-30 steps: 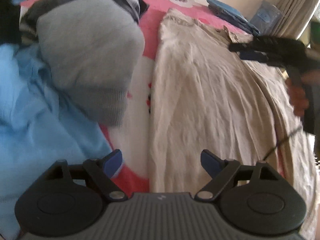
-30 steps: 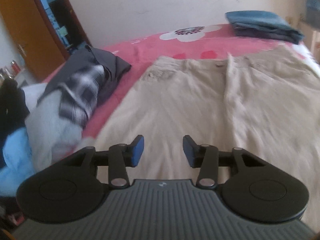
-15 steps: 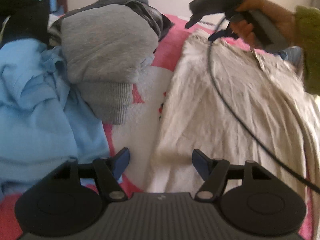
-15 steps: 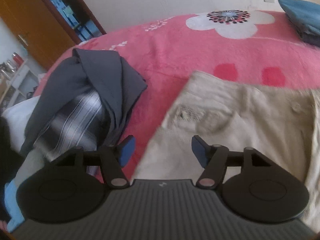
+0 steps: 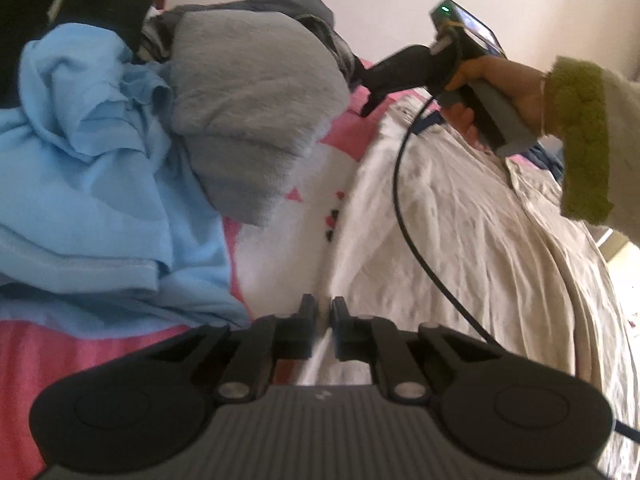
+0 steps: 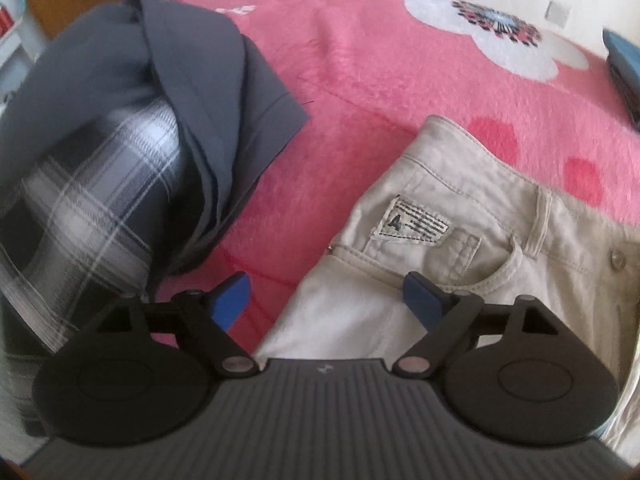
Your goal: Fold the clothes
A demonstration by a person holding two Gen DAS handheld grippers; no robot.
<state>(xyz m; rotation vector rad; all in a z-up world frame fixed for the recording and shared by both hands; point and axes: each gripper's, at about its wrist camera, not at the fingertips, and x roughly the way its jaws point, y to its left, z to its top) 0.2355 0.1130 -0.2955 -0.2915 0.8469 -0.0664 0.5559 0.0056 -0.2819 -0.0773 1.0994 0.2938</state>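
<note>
Left wrist: trousers [image 5: 472, 216] hem between jaws.

Beige trousers spread flat on the pink bed, hem end pinched

The beige trousers [image 5: 472, 232] lie stretched out lengthwise and pretty wrinkled, legs side by side. Waistband end [image 6: 480, 184] sits flat with a belt loop, a front pocket, a metal button and a small stitched label with an "A" on it. Down at the leg end, the left gripper [image 5: 323, 320] is clamped on the fabric's edge. The right gripper [image 6: 326, 300] hangs spread wide over the hip edge near the pocket, not gripping anything.
</note>
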